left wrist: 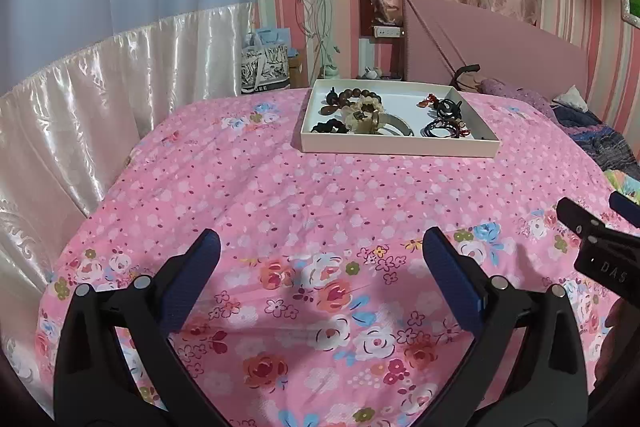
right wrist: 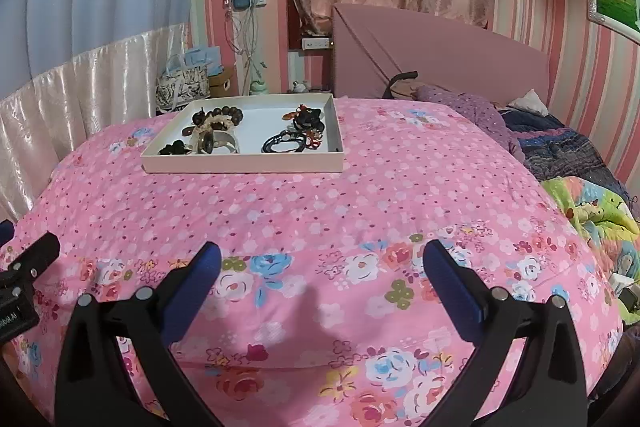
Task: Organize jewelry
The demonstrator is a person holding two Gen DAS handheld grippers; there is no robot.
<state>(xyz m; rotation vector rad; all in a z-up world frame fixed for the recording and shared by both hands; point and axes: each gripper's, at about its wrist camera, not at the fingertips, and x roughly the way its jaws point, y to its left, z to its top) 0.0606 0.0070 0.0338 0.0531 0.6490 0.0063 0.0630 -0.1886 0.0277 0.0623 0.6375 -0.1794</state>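
Ahead, well beyond both spread, empty tools, left tool (left wrist: pixel 320 247) and right tool (right wrist: pixel 322 259), a white tray (left wrist: pixel 396 147) on the pink floral bed (left wrist: pixel 280 195) holds tangled jewelry (left wrist: pixel 356 109): brown beads, dark cords.

Right gripper (right wrist: pixel 322 259) jaws spread wide over floral bedspread (right wrist: pixel 360 203); jewelry tray (right wrist: pixel 244 163) well ahead, untouched.

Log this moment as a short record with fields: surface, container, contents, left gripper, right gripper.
surface: pink floral bedspread
container: shallow white rectangular tray, resting on the bedspread
contents: brown wooden bead bracelet, silver metal bangle, black cord bracelets, other pieces too tangled to tell
left gripper: open, empty, short of the tray
right gripper: open, empty, short of the tray
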